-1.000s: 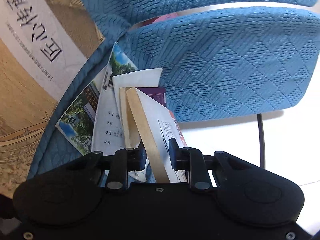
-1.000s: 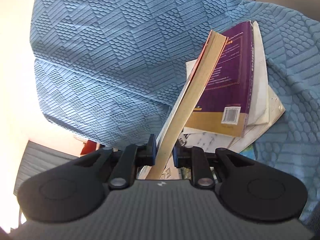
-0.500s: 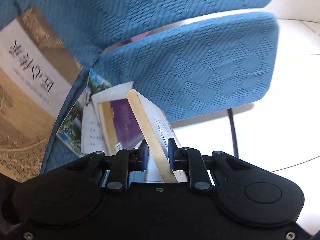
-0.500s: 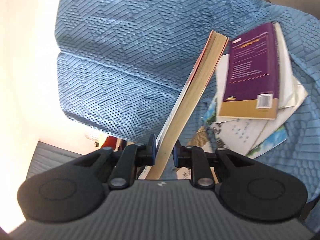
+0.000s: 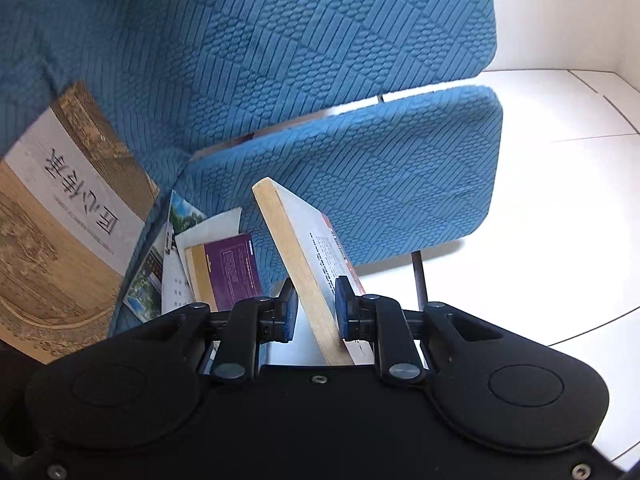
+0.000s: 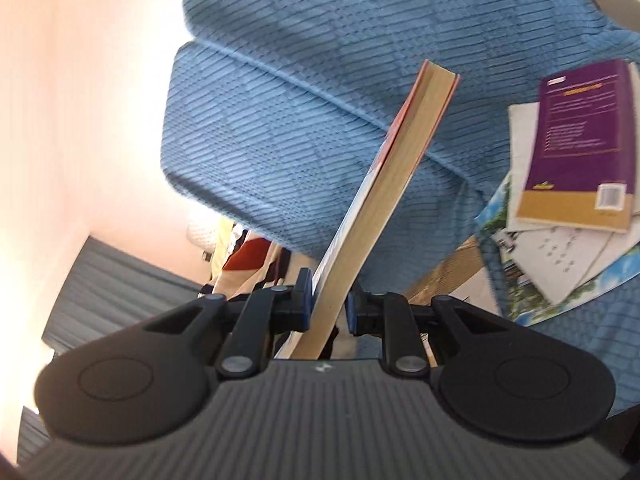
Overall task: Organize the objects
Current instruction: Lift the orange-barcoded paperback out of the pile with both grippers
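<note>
A paperback with yellowed pages is held in the air by both grippers. My left gripper is shut on one end of it. My right gripper is shut on the other end, where the paperback stands edge-on and tilted. Below it, a purple book lies on a pile of white papers and a photo brochure on the blue sofa seat. The purple book also shows in the right wrist view, at the right.
A large tan book with Chinese characters lies on the sofa at the left. The blue textured sofa fills the background, with its arm cushion ahead. White tiled floor lies to the right. A dark ribbed panel is at lower left.
Both grippers have lifted the paperback up and away from the pile. The purple book and papers now look smaller and farther off in both views.
</note>
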Demonstrator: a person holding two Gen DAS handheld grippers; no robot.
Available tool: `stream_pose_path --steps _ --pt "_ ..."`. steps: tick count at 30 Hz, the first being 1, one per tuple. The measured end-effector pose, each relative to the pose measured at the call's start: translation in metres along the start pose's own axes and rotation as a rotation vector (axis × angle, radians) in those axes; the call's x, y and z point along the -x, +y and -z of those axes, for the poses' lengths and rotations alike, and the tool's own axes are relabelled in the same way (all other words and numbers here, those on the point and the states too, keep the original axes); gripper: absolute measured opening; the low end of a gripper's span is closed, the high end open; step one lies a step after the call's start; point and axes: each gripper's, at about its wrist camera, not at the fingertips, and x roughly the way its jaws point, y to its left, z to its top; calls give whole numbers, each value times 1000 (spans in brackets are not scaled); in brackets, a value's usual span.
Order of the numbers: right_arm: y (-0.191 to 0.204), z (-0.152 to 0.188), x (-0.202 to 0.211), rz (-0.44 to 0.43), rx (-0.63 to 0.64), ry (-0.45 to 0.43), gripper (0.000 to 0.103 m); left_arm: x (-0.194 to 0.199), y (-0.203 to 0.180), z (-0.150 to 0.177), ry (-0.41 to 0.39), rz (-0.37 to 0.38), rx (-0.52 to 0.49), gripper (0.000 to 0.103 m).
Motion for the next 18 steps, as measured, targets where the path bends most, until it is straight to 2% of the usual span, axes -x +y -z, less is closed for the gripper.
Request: stream_pose_path --steps 10,18 --pt "26 17 -38 -48 67 98 21 53 7 -14 -86 -7 -22 18" --pt "18 33 -67 -30 126 199 22 75 49 -16 -132 -16 25 18"
